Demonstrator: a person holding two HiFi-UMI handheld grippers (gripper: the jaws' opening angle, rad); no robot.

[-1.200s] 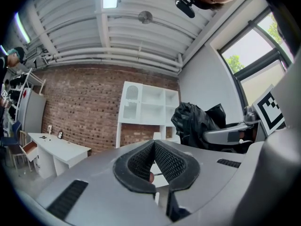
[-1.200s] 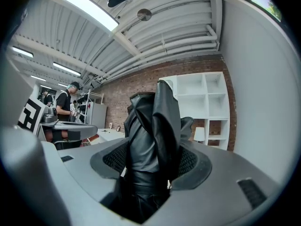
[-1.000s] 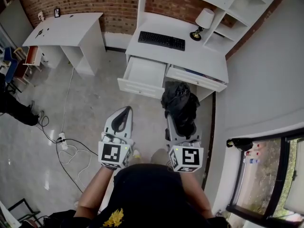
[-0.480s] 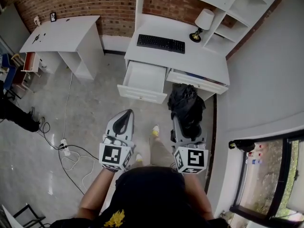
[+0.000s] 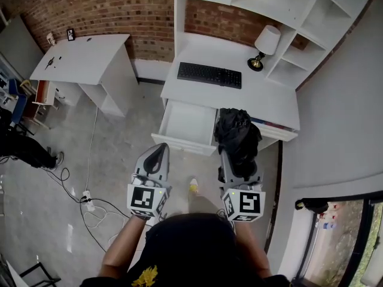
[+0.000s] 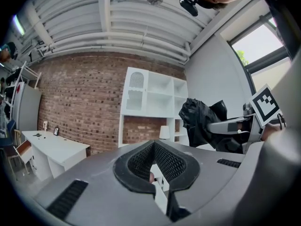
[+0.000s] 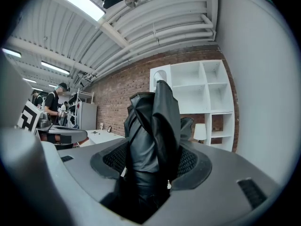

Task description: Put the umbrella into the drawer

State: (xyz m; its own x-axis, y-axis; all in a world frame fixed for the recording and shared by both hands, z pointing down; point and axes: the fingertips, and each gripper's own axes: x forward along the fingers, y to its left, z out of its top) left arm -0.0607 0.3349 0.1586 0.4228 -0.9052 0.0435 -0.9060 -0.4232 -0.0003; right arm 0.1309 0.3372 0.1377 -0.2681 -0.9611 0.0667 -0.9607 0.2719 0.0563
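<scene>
The person has stepped up to the white desk (image 5: 251, 97) since a second ago. Both grippers, then out over bare floor, now reach its front edge. The open drawer (image 5: 188, 123) lies just ahead of the left gripper (image 5: 160, 150) in the head view. The umbrella (image 5: 238, 136), carried forward with the right gripper (image 7: 150, 161), now overlaps the desk front just right of that drawer rather than hanging short of it. The grip itself is unchanged.

The umbrella is black and folded, its loose, glossy fabric bunched in creases. It stands up between the right gripper's jaws, which are clamped on its lower part, and it is not in the drawer. The left gripper's jaws meet at their tips with nothing between them.

The pale grey floor (image 5: 114, 142) shines. A brick wall (image 5: 119, 8) runs behind the furniture, and a window (image 5: 341, 238) shows at lower right. White shelving (image 5: 287, 5) rises over the desk, and a second white desk (image 5: 84, 55) stands well apart to the left. The drawer is white and bare inside; a second drawer (image 5: 276, 128) beside it is ajar. A black keyboard (image 5: 209, 75) and a small lamp (image 5: 263, 43) sit on the desktop, and a power strip (image 5: 88, 199) trails cable across the floor.
</scene>
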